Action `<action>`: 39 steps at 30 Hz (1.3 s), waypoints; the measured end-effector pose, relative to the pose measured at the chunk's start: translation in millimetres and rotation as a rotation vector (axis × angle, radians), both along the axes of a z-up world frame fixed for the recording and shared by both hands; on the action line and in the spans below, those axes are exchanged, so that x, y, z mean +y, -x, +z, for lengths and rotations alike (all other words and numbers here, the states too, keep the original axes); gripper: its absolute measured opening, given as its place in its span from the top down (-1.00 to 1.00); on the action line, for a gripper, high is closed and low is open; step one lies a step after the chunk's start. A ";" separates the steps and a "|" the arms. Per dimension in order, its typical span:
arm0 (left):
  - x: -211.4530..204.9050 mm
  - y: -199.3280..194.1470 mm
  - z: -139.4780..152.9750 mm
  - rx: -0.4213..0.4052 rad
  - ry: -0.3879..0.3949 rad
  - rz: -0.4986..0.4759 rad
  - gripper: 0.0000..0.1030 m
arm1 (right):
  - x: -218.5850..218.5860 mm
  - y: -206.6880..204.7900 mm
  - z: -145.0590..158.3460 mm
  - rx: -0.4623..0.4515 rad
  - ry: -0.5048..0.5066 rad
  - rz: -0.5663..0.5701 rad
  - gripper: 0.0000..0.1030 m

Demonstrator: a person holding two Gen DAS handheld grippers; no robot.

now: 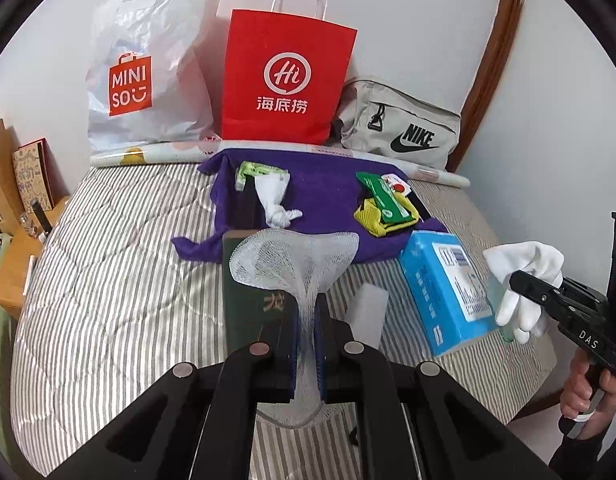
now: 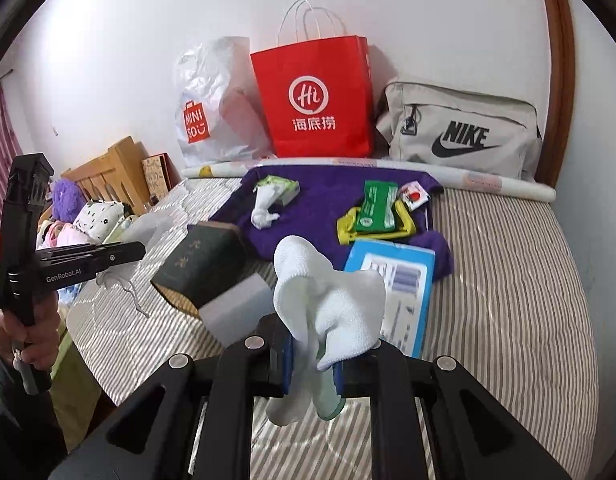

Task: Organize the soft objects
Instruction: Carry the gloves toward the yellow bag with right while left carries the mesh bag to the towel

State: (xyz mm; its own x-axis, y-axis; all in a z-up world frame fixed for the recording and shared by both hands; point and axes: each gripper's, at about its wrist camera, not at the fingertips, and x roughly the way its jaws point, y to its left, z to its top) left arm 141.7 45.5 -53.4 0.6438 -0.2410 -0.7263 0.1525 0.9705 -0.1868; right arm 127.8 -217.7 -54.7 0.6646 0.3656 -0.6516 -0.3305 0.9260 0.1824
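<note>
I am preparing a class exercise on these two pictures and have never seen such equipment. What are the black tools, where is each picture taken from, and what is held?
A person holds two handheld grippers, each with a camera looking along its fingers. The left gripper is shut on a white mesh net; the right gripper is shut on a white cloth. Each view also shows the other tool. On the striped bed lie a purple cloth, a blue box and a dark green book.
</note>
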 end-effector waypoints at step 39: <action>0.5 -170.9 -23.0 0.152 0.065 0.021 0.86 | 17.2 -173.6 -2.7 0.037 0.035 0.041 0.71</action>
State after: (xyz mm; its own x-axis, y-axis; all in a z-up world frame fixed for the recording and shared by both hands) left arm 312.5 46.1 -76.4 0.5331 -0.2785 -0.7989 0.0977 0.9582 -0.2689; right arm 301.4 -200.6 -57.4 0.6244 0.3690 -0.6884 -0.3623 0.9177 0.1632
